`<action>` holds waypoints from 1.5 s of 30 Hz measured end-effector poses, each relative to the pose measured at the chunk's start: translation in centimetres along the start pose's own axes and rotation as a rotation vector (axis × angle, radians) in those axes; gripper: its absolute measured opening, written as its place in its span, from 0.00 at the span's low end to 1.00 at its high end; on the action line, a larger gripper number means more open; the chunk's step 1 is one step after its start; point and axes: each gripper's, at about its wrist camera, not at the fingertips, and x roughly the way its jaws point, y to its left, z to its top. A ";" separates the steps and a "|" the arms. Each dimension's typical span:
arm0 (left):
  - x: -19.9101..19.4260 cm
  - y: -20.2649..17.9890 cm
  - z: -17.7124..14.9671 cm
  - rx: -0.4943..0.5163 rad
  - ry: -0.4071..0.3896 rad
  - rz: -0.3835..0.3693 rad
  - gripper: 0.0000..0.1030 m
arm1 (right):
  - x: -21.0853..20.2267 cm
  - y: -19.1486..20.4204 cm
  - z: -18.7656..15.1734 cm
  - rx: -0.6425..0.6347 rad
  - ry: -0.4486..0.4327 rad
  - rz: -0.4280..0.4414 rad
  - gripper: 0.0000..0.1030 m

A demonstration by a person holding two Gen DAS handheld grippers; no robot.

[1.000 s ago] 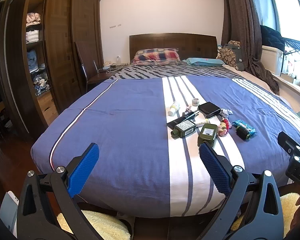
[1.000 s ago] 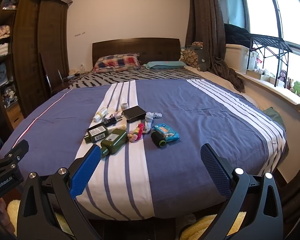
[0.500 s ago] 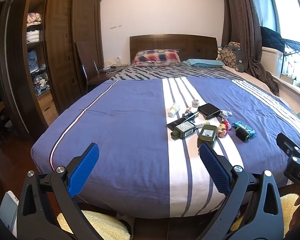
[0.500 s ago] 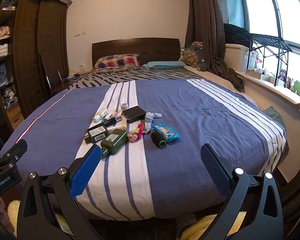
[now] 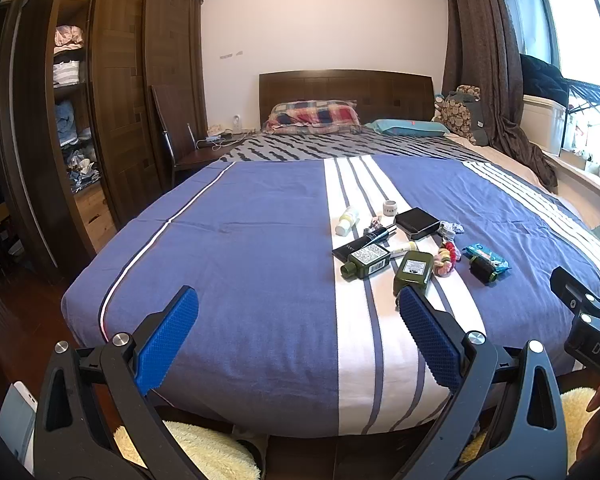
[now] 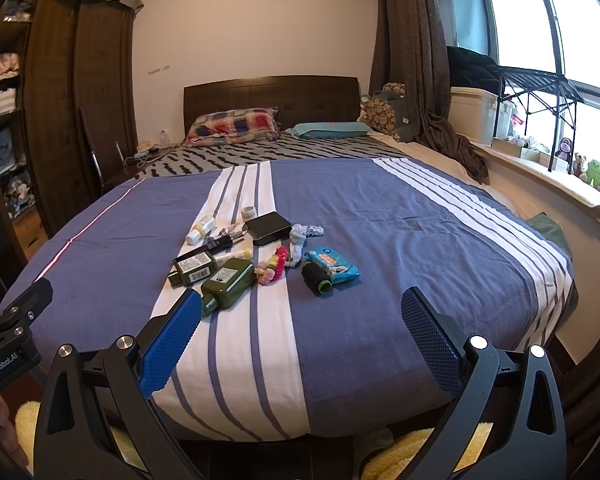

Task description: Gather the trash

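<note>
A cluster of small items lies mid-bed on the blue striped cover point(image 5: 240, 248): two dark green bottles point(image 5: 414, 270) point(image 6: 228, 280), a black box point(image 6: 269, 227), a white bottle point(image 5: 347, 220), a blue wipes packet point(image 6: 332, 264), a dark roll point(image 6: 317, 278), colourful hair ties point(image 6: 272, 266) and a crumpled sock point(image 6: 300, 238). My left gripper point(image 5: 296, 338) hovers open at the foot of the bed, left of the cluster. My right gripper point(image 6: 302, 340) is open too, just short of the items. Neither holds anything.
A dark wardrobe point(image 5: 112, 92) with open shelves and a chair point(image 5: 172, 148) stand left of the bed. Pillows point(image 6: 236, 124) lie at the headboard. A curtain, a storage box and a window ledge point(image 6: 572, 184) with toys run along the right. Yellow fluffy slippers point(image 5: 204, 448) lie below.
Both grippers have drifted very slightly; the view is almost unchanged and nothing on the bed has moved.
</note>
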 end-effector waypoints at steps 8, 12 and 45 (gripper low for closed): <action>0.0 -0.1 0.0 0.001 -0.001 0.001 0.92 | 0.1 0.0 -0.1 -0.003 0.003 -0.001 0.97; 0.0 -0.1 -0.1 0.000 -0.002 0.001 0.92 | 0.2 0.0 -0.1 0.001 0.001 -0.002 0.97; 10.8 -3.1 -2.3 0.072 0.175 -0.132 0.92 | 11.8 -4.1 -2.7 0.026 0.216 -0.025 0.97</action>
